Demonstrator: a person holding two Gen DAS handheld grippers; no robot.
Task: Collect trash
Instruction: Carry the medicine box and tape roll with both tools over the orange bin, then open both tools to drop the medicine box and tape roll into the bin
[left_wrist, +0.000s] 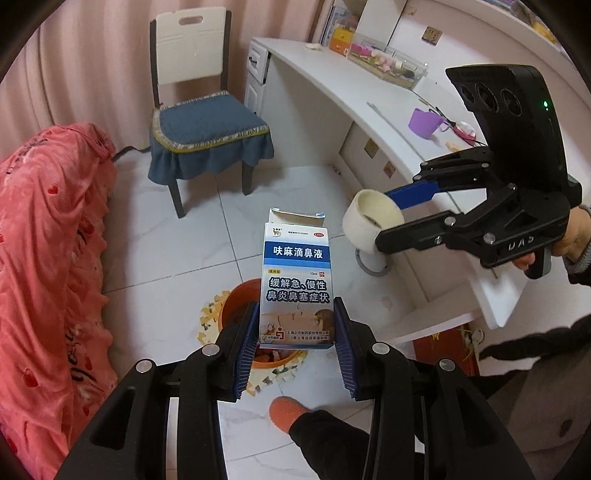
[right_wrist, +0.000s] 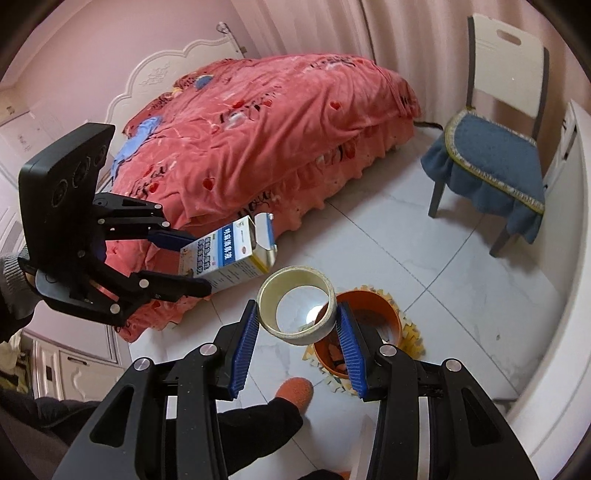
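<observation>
My left gripper (left_wrist: 297, 325) is shut on a blue and white medicine box (left_wrist: 297, 280) with its top flap open, held above an orange trash bin (left_wrist: 240, 310) on the floor. The box (right_wrist: 229, 254) and left gripper (right_wrist: 197, 264) also show in the right wrist view. My right gripper (right_wrist: 297, 321) is shut on a white tape roll (right_wrist: 297, 310), held just above and left of the bin (right_wrist: 369, 325). The right gripper (left_wrist: 391, 218) with the roll (left_wrist: 369, 221) shows in the left wrist view too.
A bed with a pink cover (right_wrist: 266, 140) lies beside the bin. A chair with a blue cushion (left_wrist: 207, 122) stands on the tiled floor. A white desk (left_wrist: 332, 81) holds a purple cup (left_wrist: 424, 123) and boxes. The person's orange slipper (left_wrist: 286, 411) is near the bin.
</observation>
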